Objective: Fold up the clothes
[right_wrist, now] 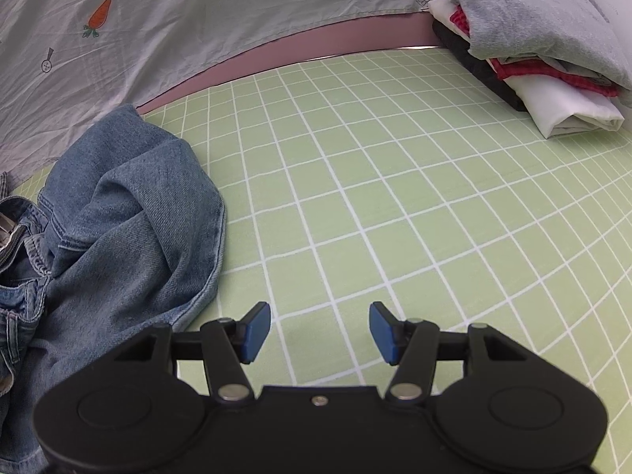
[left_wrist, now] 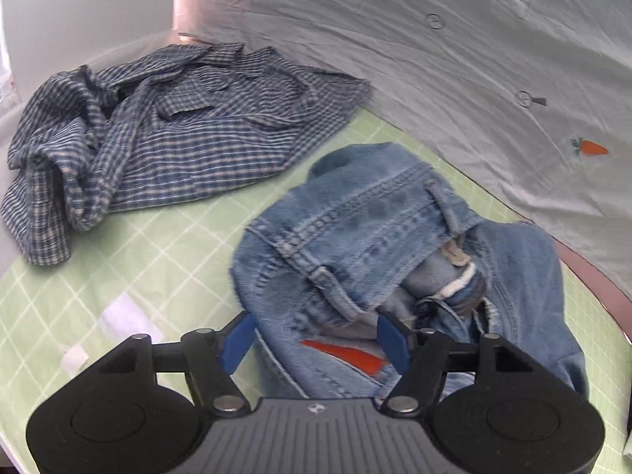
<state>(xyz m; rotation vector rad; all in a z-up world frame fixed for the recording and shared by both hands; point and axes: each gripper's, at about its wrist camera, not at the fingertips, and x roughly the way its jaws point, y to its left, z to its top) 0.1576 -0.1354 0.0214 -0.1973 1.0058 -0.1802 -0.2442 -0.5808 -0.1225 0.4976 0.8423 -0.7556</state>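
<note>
Our left gripper (left_wrist: 314,341), jaws wide, straddles crumpled blue denim jeans (left_wrist: 395,245) without pinching; our right gripper (right_wrist: 320,331) hangs half-open, empty, over the green checked sheet (right_wrist: 395,197).

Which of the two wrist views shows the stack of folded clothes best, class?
The right wrist view. The stack of folded clothes sits at its top right on the green checked cloth, with grey, red, white and black layers all visible. The left wrist view shows none of it, only the crumpled plaid shirt and the jeans.
</note>
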